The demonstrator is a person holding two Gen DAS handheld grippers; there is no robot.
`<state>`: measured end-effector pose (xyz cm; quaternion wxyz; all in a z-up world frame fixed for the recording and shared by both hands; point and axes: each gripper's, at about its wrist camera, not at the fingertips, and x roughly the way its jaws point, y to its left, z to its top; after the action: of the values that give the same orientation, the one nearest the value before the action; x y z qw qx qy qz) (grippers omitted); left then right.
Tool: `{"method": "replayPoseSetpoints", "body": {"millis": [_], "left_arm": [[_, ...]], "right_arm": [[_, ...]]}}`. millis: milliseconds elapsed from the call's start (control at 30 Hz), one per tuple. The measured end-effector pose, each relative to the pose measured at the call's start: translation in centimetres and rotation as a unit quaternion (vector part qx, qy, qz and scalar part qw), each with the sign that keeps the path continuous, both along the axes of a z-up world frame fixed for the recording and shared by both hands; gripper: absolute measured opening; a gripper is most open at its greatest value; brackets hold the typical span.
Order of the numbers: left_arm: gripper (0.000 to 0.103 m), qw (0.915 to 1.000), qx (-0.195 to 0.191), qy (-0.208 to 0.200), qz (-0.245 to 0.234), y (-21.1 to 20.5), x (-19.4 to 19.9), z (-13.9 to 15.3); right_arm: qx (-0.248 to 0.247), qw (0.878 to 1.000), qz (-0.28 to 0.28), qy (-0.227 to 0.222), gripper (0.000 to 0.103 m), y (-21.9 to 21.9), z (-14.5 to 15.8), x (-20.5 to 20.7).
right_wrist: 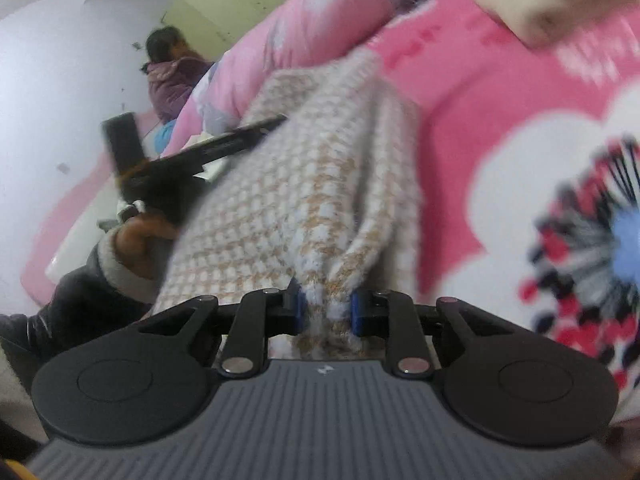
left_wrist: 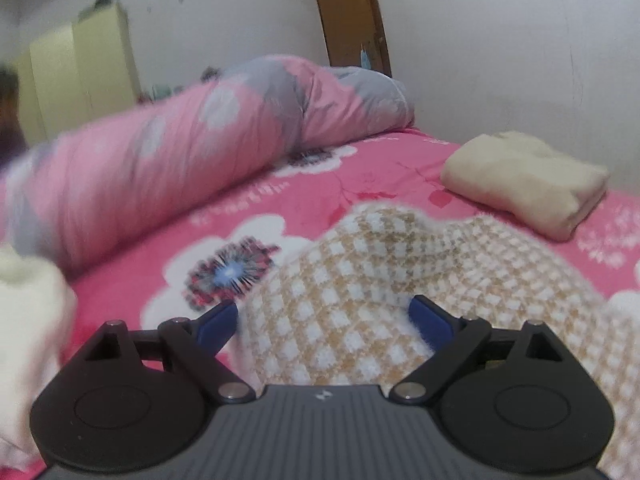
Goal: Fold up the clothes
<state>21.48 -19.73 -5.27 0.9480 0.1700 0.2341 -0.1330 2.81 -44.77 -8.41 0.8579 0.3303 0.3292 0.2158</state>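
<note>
Sweater (left_wrist: 400, 280), checked tan and white knit, lies bunched on the bed (left_wrist: 320, 196), stretched between both grippers. Behind it a rolled pink quilt (left_wrist: 160, 160) runs along the far side, and a folded cream garment (left_wrist: 524, 180) sits apart near the wall. Left gripper (left_wrist: 326, 320): jaws spread wide, knit heaped between the blue pads (left_wrist: 218, 320), fabric brushing them but not pinched. Right gripper (right_wrist: 326, 310): jaws drawn close, clamping a gathered fold of the sweater between the pads. In the right view a hand (right_wrist: 140, 236) in a dark sleeve holds the left gripper at the sweater's far edge. A small pale logo sits on each gripper body, unreadable.
</note>
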Motion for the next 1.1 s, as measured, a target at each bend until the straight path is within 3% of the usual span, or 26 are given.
{"method": "replayPoseSetpoints", "body": {"millis": [133,233,300,400,500,567,600,667,733,800,867,900,933,1033,1100], "left_arm": [[0.094,0.9979,0.045,-0.046,0.000,-1.3,-1.1,-0.6],[0.094,0.9963,0.058,-0.063,0.001,-2.1,-1.7,-1.1],[0.094,0.9936,0.077,-0.082,0.001,-2.5,-2.2,-1.3],[0.094,0.9931,0.080,-0.085,0.001,-2.6,-2.2,-1.4],[0.094,0.9930,0.080,-0.087,0.000,-2.6,-2.3,-1.4],[0.094,0.9930,0.079,-0.087,0.000,-2.5,-2.3,-1.4],[0.094,0.9931,0.079,-0.087,0.000,-2.5,-2.2,-1.4],[0.094,0.9930,0.079,-0.087,-0.001,-2.5,-2.1,-1.4],[0.094,0.9931,0.079,-0.087,0.000,-2.6,-2.2,-1.5],[0.094,0.9932,0.078,-0.086,0.001,-2.6,-2.2,-1.5],[0.094,0.9938,0.072,-0.085,-0.005,-2.4,-2.2,-1.4],[0.092,0.9948,0.062,-0.080,-0.015,-2.0,-2.2,-1.2],[0.092,0.9964,0.042,-0.069,-0.024,-1.2,-2.3,-0.7],[0.092,0.9977,-0.029,-0.035,-0.051,2.1,-3.5,1.0],[0.092,0.9936,-0.074,-0.008,-0.084,4.6,-5.5,1.9]], "right_arm": [[-0.070,0.996,0.008,-0.054,0.019,0.9,2.8,-0.3],[-0.118,0.992,0.018,-0.048,0.034,1.5,1.7,0.1],[-0.113,0.992,0.015,-0.049,0.037,1.5,1.1,0.0],[-0.130,0.989,-0.004,-0.072,0.049,1.1,2.9,-1.1],[-0.192,0.975,-0.042,-0.108,0.050,1.0,5.8,-2.9],[-0.235,0.958,-0.071,-0.148,0.043,1.6,7.7,-4.2],[-0.245,0.952,-0.071,-0.172,0.028,2.3,8.4,-4.7],[-0.268,0.938,-0.042,-0.215,0.017,4.5,9.5,-5.2],[-0.309,0.920,0.000,-0.242,0.013,7.2,9.5,-5.0],[-0.350,0.908,0.035,-0.228,0.011,9.0,7.9,-3.4],[-0.413,0.893,0.054,-0.173,0.006,10.1,4.7,-0.8],[-0.423,0.889,0.064,-0.161,0.006,10.2,3.5,0.1],[-0.415,0.894,0.065,-0.157,0.006,10.0,3.0,0.6],[-0.399,0.905,0.069,-0.135,0.006,9.6,4.0,1.4],[-0.390,0.910,0.073,-0.122,0.006,9.1,4.2,1.9]]}}
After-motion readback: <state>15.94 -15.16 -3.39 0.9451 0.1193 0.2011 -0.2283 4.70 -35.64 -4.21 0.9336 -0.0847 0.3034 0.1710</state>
